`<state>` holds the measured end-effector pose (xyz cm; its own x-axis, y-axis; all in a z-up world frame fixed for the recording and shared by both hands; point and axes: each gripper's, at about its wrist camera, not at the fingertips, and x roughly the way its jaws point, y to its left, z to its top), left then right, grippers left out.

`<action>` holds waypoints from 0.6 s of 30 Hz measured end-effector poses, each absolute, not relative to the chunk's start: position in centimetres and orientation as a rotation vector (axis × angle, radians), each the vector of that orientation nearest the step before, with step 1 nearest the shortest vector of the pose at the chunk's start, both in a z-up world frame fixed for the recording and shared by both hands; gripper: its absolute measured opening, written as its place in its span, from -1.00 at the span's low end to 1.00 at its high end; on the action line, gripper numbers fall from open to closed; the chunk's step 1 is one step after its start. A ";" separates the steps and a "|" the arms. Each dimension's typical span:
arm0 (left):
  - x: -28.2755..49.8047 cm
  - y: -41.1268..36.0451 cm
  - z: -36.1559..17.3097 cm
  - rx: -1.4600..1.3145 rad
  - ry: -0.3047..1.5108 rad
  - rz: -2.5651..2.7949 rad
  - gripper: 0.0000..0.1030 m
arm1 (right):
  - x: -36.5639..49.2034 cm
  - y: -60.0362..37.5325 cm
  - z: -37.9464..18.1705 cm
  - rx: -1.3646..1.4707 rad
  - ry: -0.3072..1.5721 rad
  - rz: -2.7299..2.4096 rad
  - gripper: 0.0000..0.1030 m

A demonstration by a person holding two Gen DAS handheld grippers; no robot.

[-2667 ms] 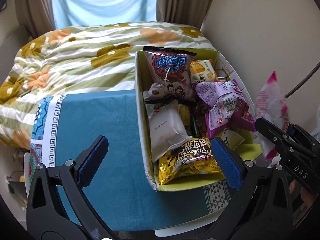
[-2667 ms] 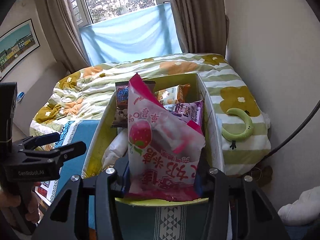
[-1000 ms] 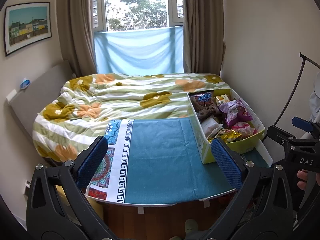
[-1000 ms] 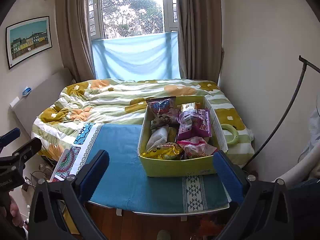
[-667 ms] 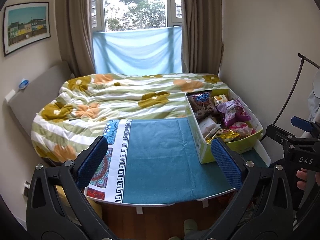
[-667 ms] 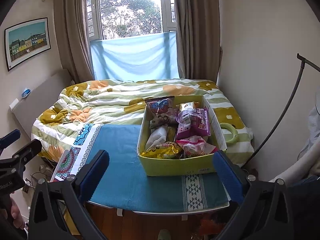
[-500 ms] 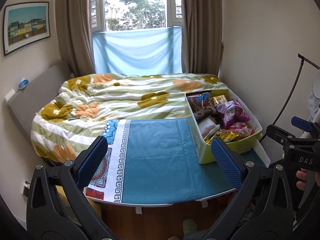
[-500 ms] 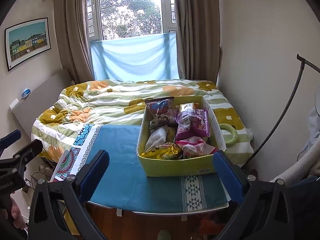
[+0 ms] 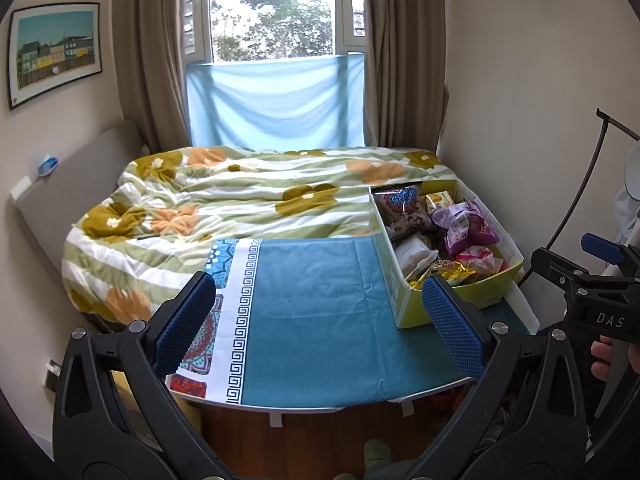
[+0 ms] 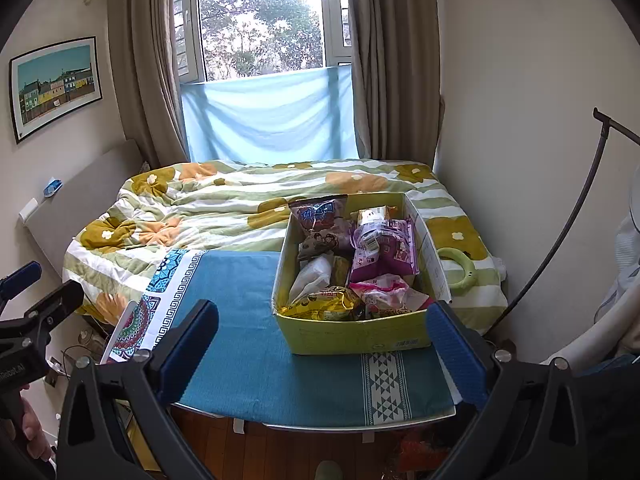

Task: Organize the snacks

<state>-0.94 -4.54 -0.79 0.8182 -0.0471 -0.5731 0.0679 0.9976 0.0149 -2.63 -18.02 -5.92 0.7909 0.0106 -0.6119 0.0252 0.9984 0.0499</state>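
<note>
- Our left gripper (image 9: 316, 322) sits at the bottom of the left wrist view, jaws spread wide, nothing between the pads (image 9: 182, 322).
- Our right gripper (image 10: 320, 346) is at the bottom of the right wrist view, also wide open and empty.
- Each gripper shows in the other's view: the right one at the right edge of the left view with a hand (image 9: 612, 358) on its grip, the left one at the lower left edge of the right view.
- Box (image 10: 352, 336) is yellow-green, right of centre in the right wrist view, standing on the teal cloth (image 10: 240, 320) over the table.
- Snacks are all inside the box: gold bag (image 10: 324, 304) and pink bag (image 10: 384, 292) at the near wall, white pack (image 10: 312, 276) on the left, purple bag (image 10: 384, 252) mid-right, blue-and-red bag (image 10: 320, 212) upright at the far end.
- Teal cloth left of the box is bare.
- Bed with flowered quilt (image 10: 200, 208) lies behind the table, a green ring (image 10: 456, 268) on it just right of the box.
- Window (image 10: 260, 20) and curtains fill the upper centre, a framed picture (image 10: 54, 86) hangs upper left.
</note>
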 end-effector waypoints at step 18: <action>-1.1 -4.6 -0.7 0.034 0.609 -0.061 0.99 | -2.9 -17.7 -5.7 0.056 0.654 -0.005 0.99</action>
